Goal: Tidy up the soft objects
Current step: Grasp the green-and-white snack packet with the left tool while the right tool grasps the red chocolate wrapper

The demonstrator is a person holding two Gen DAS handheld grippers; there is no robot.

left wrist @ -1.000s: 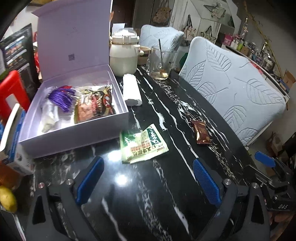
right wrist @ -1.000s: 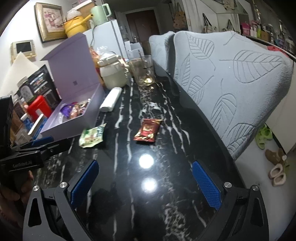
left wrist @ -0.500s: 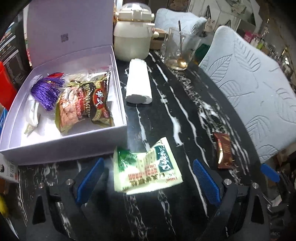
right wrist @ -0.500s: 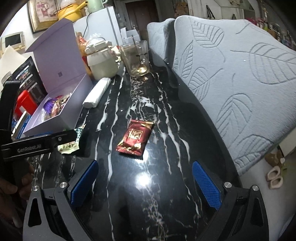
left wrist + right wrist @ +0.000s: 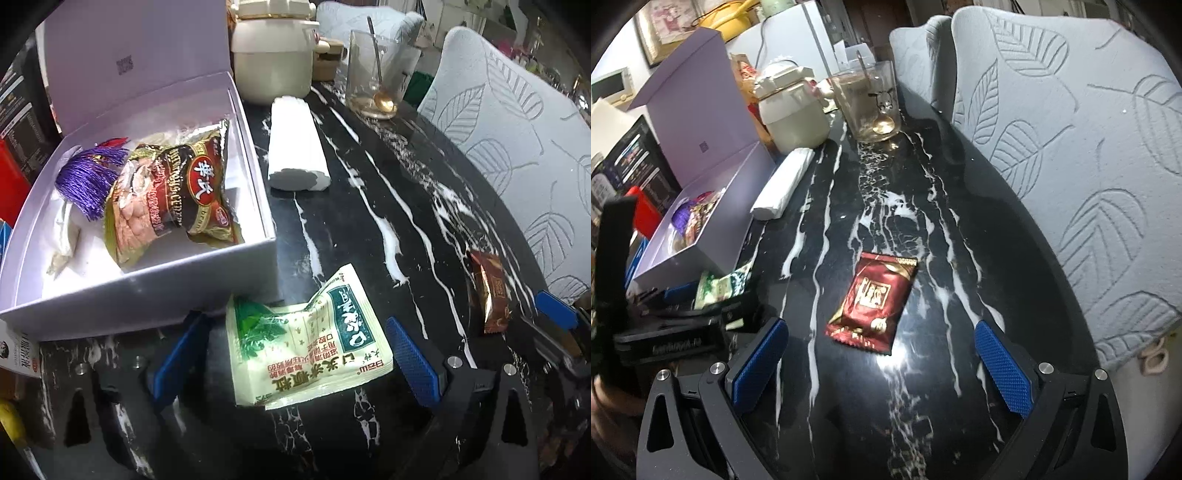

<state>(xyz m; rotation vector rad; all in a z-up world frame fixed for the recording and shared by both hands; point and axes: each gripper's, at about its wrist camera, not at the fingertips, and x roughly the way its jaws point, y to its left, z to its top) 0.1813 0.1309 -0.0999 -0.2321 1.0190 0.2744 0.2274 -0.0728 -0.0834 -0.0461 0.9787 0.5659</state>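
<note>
Both jaw pairs stand wide apart, gripping nothing. Left gripper (image 5: 295,354) straddles the green-and-white sachet (image 5: 310,339), which lies flat on the black marble table (image 5: 369,229) against the near wall of the open lilac box (image 5: 147,295). Right gripper (image 5: 882,365) hovers over the red sachet (image 5: 875,299), well right of the box. Inside the box: a brown snack packet (image 5: 173,192) and purple tassel (image 5: 86,177). Just right of the box lies a white roll (image 5: 295,147).
</note>
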